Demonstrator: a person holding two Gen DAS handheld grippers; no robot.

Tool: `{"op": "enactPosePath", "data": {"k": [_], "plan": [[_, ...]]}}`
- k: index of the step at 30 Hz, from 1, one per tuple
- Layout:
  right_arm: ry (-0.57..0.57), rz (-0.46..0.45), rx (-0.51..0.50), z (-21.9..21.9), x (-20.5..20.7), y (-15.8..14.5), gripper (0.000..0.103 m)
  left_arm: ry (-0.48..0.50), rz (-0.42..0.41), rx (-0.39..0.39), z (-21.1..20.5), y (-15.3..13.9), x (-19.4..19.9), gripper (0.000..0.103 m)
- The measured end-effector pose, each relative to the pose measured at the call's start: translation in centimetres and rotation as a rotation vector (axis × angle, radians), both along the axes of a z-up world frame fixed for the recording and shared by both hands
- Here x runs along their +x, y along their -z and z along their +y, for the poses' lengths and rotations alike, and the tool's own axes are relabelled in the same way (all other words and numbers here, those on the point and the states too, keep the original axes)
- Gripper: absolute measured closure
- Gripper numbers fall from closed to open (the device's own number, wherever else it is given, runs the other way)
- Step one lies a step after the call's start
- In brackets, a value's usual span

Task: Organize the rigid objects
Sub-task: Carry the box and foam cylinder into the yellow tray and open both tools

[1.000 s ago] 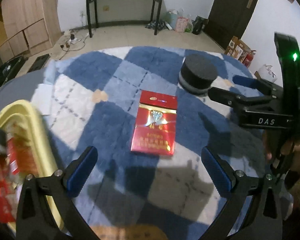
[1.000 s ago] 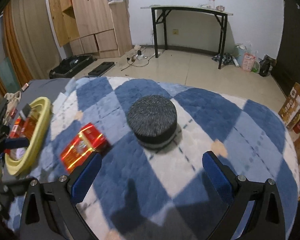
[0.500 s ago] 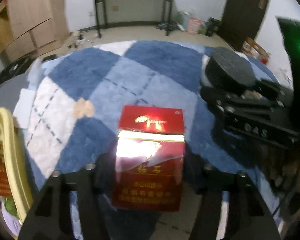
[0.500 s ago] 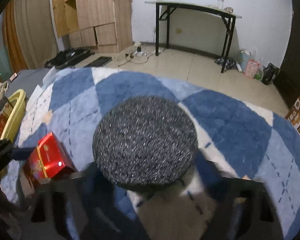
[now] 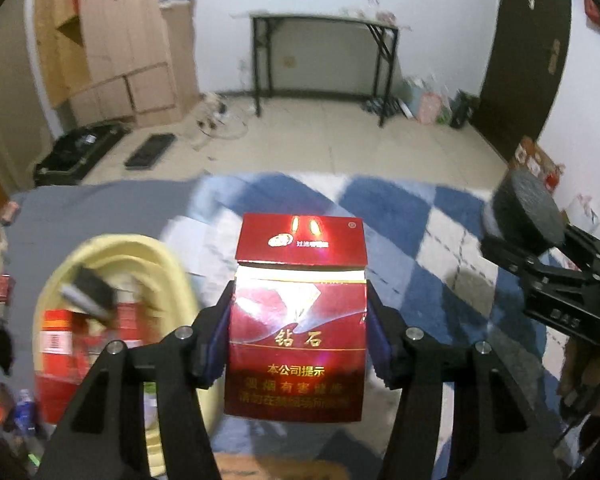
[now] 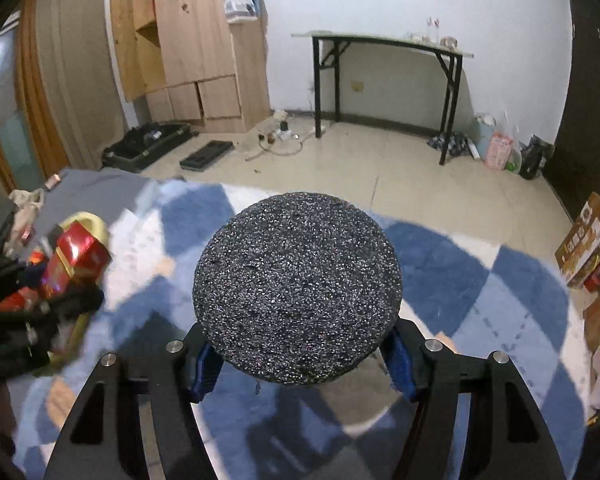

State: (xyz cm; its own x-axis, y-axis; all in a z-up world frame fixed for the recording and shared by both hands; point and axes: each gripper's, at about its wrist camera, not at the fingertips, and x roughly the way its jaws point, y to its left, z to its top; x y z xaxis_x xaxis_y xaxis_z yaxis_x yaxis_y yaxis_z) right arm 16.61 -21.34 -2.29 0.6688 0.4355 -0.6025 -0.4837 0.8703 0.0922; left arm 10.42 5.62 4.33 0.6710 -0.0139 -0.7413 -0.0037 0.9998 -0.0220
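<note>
The left gripper (image 5: 298, 332) is clamped on a red cigarette pack (image 5: 298, 320), its blue pads (image 5: 216, 344) pressed flat against the pack's two long sides. The pack is up off the blue-and-white checked rug (image 5: 412, 216), its flip lid hinged open at the top. Down to the left on the grey bedding sits a yellow basket (image 5: 156, 256), with red boxes (image 5: 58, 344) and a dark block inside it (all rather blurred).

The right gripper (image 6: 300, 360) is clamped on a round black sponge (image 6: 298, 288), a speckled disc, with a blue pad (image 6: 204, 368) tight against each side of it. The sponge is also clear of the rug, casting a shadow on the checks below.

From the left camera the sponge (image 5: 526, 212) shows at the far right, held in the other gripper's black frame. From the right camera the red pack (image 6: 78, 260) shows at the far left, just in front of the basket rim (image 6: 96, 222).
</note>
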Motion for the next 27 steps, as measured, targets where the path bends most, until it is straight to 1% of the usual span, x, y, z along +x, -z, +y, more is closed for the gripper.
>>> {"op": "enactPosePath", "data": {"k": [4, 7, 9, 12, 16, 17, 18, 19, 20, 22, 24, 25, 27], "plan": [[-0.035, -0.044, 0.012, 1.1, -3.3, -3.8, 0.036, -0.066, -0.028, -0.011, 3.9, -2.7, -2.1, 0.044], [-0.068, -0.067, 0.008, 2.3, -5.4, -5.9, 0.036, -0.109, -0.053, -0.006, 6.7, -4.4, -4.0, 0.044], [-0.1, -0.084, 0.005, 3.6, -6.7, -7.1, 0.036, -0.149, -0.067, -0.001, 9.0, -4.9, -4.9, 0.044], [-0.146, -0.099, 0.005, 6.0, -8.4, -7.8, 0.036, -0.224, -0.053, -0.024, 13.2, -4.4, -5.9, 0.044], [-0.235, -0.068, 0.027, 10.3, -9.3, -6.8, 0.036, -0.33, -0.009, -0.005, 18.1, -1.9, -6.6, 0.044], [-0.255, -0.051, 0.031, 11.3, -9.2, -6.3, 0.036, -0.357, -0.006, -0.023, 19.1, -1.1, -6.8, 0.044], [-0.277, -0.031, 0.03, 12.7, -9.1, -5.4, 0.036, -0.376, 0.012, -0.069, 20.3, -0.1, -6.7, 0.044], [-0.295, -0.015, 0.025, 14.0, -9.0, -4.5, 0.036, -0.381, 0.035, -0.091, 21.0, 0.6, -6.4, 0.044], [-0.312, -0.003, 0.021, 15.1, -8.9, -3.7, 0.036, -0.385, 0.055, -0.09, 21.7, 1.3, -5.9, 0.044], [-0.355, 0.02, 0.016, 17.7, -8.8, -2.0, 0.036, -0.409, 0.059, -0.066, 22.8, 2.1, -5.3, 0.044], [-0.395, 0.033, 0.003, 19.8, -9.0, -0.5, 0.036, -0.416, 0.073, -0.093, 24.1, 3.2, -4.5, 0.044], [-0.415, 0.032, -0.007, 21.0, -8.8, 0.2, 0.036, -0.421, 0.083, -0.094, 24.3, 3.7, -4.2, 0.044], [-0.459, 0.04, -0.024, 22.9, -8.3, 1.4, 0.036, -0.408, 0.114, -0.066, 24.4, 4.9, -3.6, 0.044]]}}
